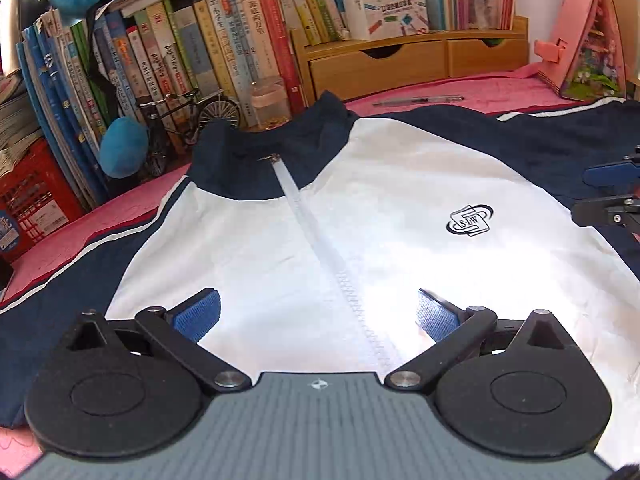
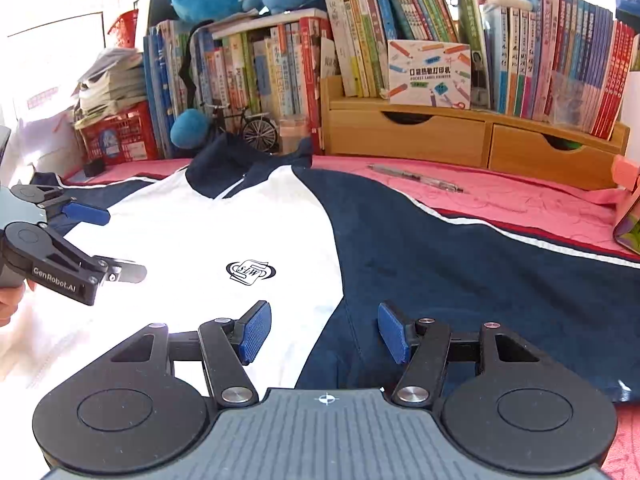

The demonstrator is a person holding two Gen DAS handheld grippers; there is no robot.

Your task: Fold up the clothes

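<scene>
Jacket: your white-and-navy zip-up track jacket [image 1: 360, 216] lies spread front-up on the pink-covered desk [image 2: 520, 200].
Left gripper [image 1: 318, 314]: spread wide over the zipper [image 1: 320, 248], holding nothing.
Right gripper [image 2: 324, 332]: spread above the sleeve seam, empty.

Surface = flat top w/ pink wrinkled cloth [image 2: 520, 200] over it. Directly on cloth: navy/white zip jacket [image 1: 360, 240], spread flat, front up, sleeves out to both sides, collar twd the back. Clear pen [image 2: 416, 178] lies beyond the jacket's sleeve, apart from it. At the back edge: wooden 2-drawer riser [image 2: 440, 136] w/ books on top, row of upright books [image 2: 260, 72], small model bicycle [image 1: 192, 120], red crate [image 2: 120, 136], blue plush [image 1: 122, 146]. Pink house-shaped model [image 1: 588, 36] stands at the far right.
</scene>
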